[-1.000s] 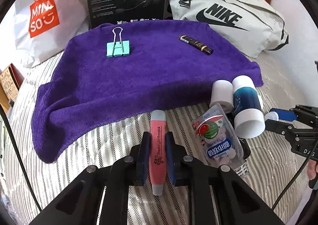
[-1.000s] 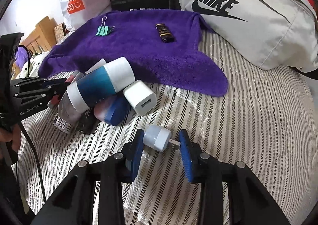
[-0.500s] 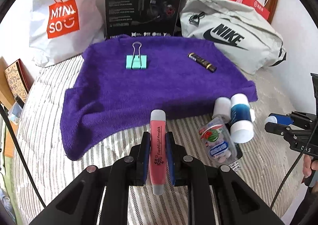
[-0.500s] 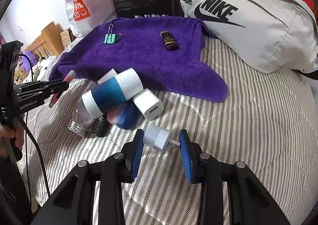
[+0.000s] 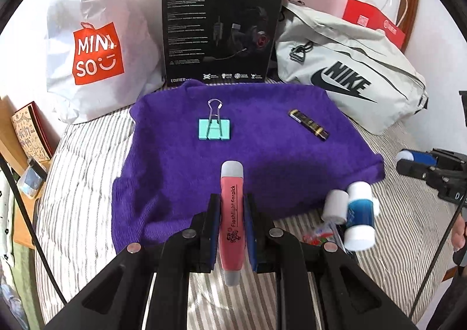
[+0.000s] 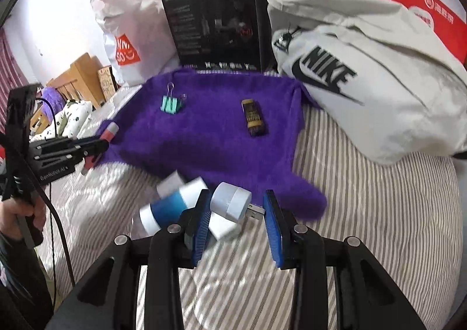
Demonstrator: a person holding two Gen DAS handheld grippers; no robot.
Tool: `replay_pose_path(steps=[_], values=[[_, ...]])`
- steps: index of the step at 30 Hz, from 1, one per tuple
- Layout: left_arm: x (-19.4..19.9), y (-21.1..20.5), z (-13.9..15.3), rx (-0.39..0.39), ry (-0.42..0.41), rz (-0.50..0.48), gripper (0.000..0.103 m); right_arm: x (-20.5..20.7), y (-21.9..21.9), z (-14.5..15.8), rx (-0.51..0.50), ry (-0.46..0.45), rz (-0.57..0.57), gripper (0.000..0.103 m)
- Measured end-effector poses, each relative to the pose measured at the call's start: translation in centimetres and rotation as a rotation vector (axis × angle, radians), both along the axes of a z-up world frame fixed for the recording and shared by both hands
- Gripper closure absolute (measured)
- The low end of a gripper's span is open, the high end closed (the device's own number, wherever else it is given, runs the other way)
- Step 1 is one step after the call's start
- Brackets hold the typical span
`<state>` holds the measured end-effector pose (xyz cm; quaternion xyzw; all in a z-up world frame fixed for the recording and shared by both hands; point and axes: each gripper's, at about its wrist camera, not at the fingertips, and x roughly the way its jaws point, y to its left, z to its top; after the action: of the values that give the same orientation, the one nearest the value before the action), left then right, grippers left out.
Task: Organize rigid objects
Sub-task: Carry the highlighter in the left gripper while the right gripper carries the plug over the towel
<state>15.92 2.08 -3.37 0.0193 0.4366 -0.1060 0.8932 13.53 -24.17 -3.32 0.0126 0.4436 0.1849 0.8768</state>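
My left gripper [image 5: 231, 210] is shut on a pink flashlight [image 5: 232, 213] with grey ends, held above the near edge of the purple towel [image 5: 262, 160]. My right gripper [image 6: 236, 207] is shut on a small white USB plug light [image 6: 232, 203], lifted above the striped bed by the towel's [image 6: 210, 143] near corner. A teal binder clip [image 5: 215, 128] and a dark gold-labelled stick [image 5: 309, 125] lie on the towel. They also show in the right wrist view: clip [image 6: 172, 104], stick [image 6: 254, 118].
A blue-and-white cylinder [image 5: 360, 217], a white cap [image 5: 335, 206] and a white charger cube [image 6: 223, 228] lie in a pile on the bed. A Miniso bag [image 5: 96, 50], black headset box [image 5: 221, 29] and Nike bag [image 5: 350, 73] stand behind the towel.
Both grippers have risen and pulled back, each keeping its object. The plug light has left the bed and moved toward the towel's corner. The pile now sits lower in both views.
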Motion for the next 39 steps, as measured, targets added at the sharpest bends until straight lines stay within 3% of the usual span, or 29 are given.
replay_pose_path(steps=[9,22,30,39], values=[[3.4,1.2,-0.5,-0.009,0.02,0.031,0.087,4.8,0.8,1.0,0.02,-0.008,0.01,0.067],[9.4,2.5,-1.0,-0.027,0.026,0.085,0.087,11.1,1.8,-0.4,-0.008,0.03,0.022,0.067],[11.4,2.3,-2.7,-0.001,0.049,0.091,0.087,13.2,2.0,-1.8,0.001,0.046,0.014,0.067],[11.5,2.7,-3.8,0.002,0.071,0.107,0.087,12.7,2.7,-5.0,-0.031,0.11,0.047,0.067]])
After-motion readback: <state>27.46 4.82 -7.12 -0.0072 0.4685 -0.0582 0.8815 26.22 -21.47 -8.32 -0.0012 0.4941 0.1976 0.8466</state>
